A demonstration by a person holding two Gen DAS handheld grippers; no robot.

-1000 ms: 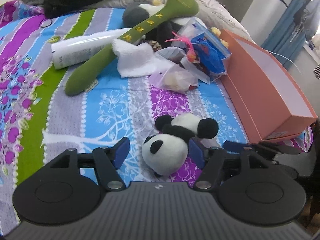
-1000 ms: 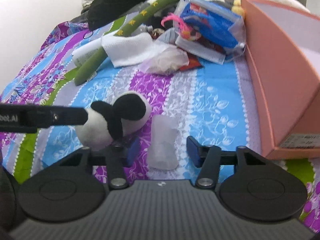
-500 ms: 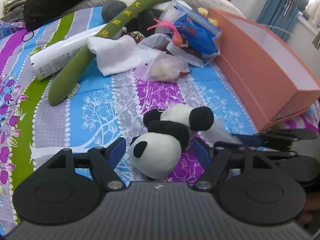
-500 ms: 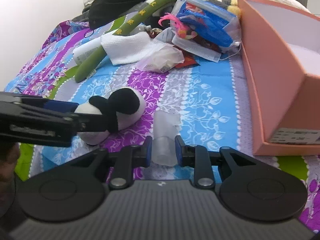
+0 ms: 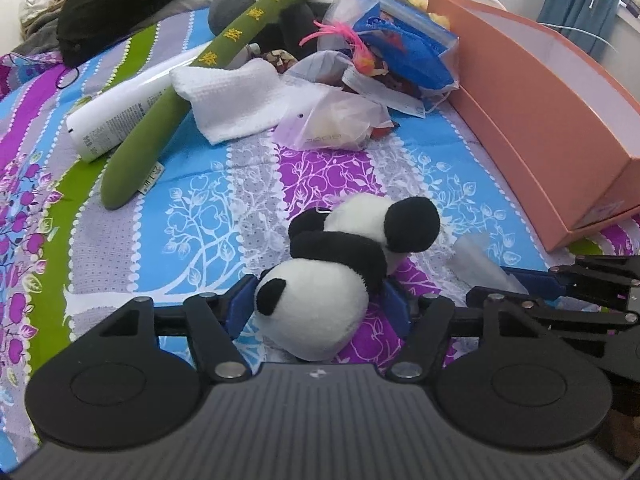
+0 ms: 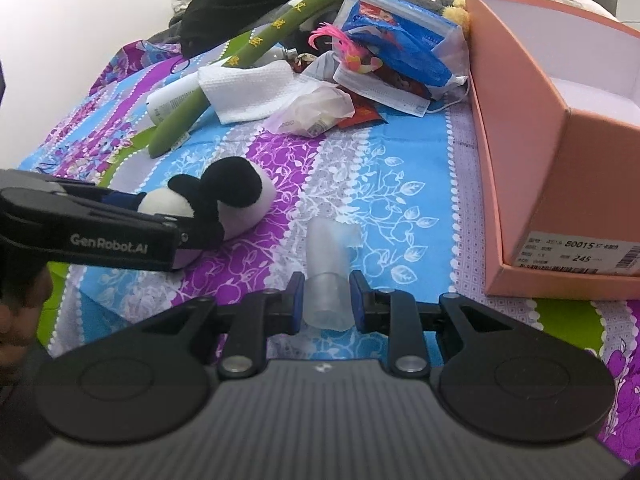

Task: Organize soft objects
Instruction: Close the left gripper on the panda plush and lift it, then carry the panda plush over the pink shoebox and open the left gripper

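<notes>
With both tools closed on their loads, the step in hand looks like a double pick-up from the bed (image 5: 200, 216). The left gripper (image 5: 316, 306) has its blue pads pressed against either side of the plush panda's (image 5: 320, 304) white head, the fingers only part-way closed because the head fills the gap; the panda's body lies on the striped bedspread just ahead. The right gripper (image 6: 326, 300) is drawn in narrow on a small translucent plastic pouch (image 6: 326, 276), pads touching both of its sides, with the pouch's far end resting on the cover. An open orange cardboard box (image 6: 528, 140) stands near, to the right of both, and seems the likely home for these things. Farther up the bed lie a long green plush (image 5: 224, 64), a folded white towel (image 5: 236, 100), a white tube (image 5: 116, 116) and bagged oddments (image 5: 396, 52). Next, I judge, each load needs lifting clear of the cover, then carrying right over the box wall; the panda's head is squashy, so the grip may slip if the lift is hurried.
</notes>
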